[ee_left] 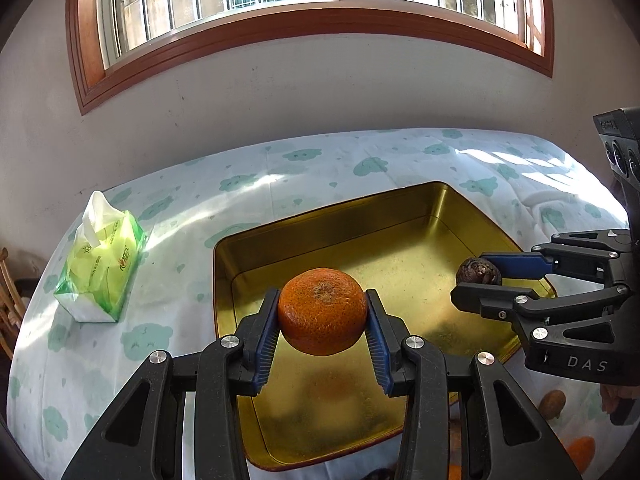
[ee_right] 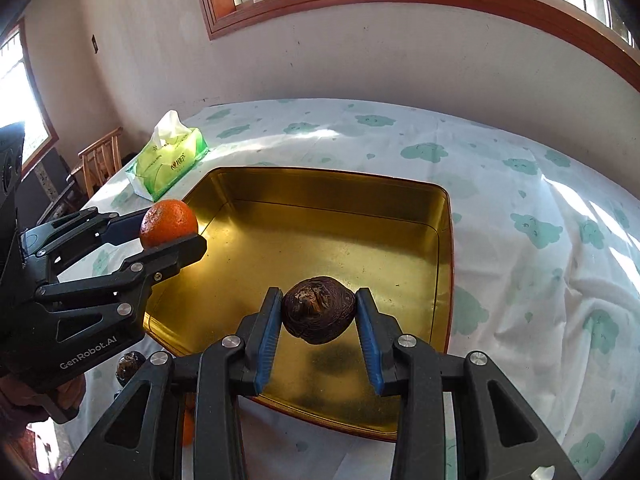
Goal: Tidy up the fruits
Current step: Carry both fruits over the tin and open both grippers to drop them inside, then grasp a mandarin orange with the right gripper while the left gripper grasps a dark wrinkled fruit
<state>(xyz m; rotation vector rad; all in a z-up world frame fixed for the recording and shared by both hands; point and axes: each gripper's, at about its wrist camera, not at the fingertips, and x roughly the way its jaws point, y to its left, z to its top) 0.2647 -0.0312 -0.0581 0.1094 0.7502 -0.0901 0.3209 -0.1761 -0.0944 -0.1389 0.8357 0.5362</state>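
A square, shallow metal tin (ee_right: 400, 216) with a brassy gold inside, rounded corners and a thin reddish rim sits on a table under a white cloth (ee_right: 520, 184) printed with pale green cloud shapes; the cloth is creased and rumpled on the right. The tin's floor is dull and faintly speckled, and holds no fruit. The left gripper (ee_left: 322, 312), black plastic with ribbed blue pads (ee_left: 267, 332), is clamped on an orange (ee_left: 322, 310), round and slightly flattened, with pitted, glossy peel and a rough brownish patch on top; it hangs above the near left part of the tin, clear of the floor. The right gripper (ee_right: 318, 312), of the same make, is closed on a dark brown fruit (ee_right: 318, 309), roughly egg-shaped, with wrinkled, leathery, faintly shiny skin; it is held above the near middle of the tin. Outside the tin, at the near edge of the table, lie another dark wrinkled fruit (ee_right: 130, 364), a brown oval fruit (ee_left: 552, 403) and parts of further oranges (ee_left: 580, 450), mostly hidden by the grippers. A soft green plastic pack of tissues (ee_left: 102, 264), one sheet pulled up, stands left of the tin, well apart from it.
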